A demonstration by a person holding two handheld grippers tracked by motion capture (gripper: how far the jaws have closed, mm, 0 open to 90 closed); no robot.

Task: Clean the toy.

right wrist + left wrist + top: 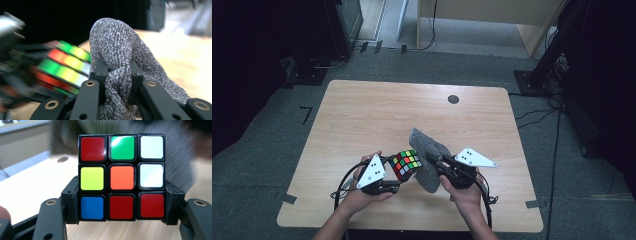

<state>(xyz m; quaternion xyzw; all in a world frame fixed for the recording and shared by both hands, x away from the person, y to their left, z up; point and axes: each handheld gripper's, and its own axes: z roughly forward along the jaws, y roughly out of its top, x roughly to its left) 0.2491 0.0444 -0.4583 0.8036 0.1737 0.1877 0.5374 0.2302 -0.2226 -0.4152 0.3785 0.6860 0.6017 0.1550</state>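
My left gripper (398, 172) is shut on a colourful puzzle cube (406, 163), held above the table near its front. In the left gripper view the cube (121, 177) sits squeezed between the two black jaws, showing a face of red, green, white, yellow, orange and blue squares. A grey knitted cloth (428, 161) hangs bunched in my right gripper (438, 163), which is shut on it. Seen from the right gripper view, the cloth (117, 52) bulges up between the jaws, with the cube (65, 67) blurred just to its left. Cloth and cube are close together; whether they touch is unclear.
The wooden table (362, 120) has a small dark round spot (453, 99) near its far edge. Dark equipment and cables stand on the floor around the table, and a light wooden cabinet (492, 15) stands behind it.
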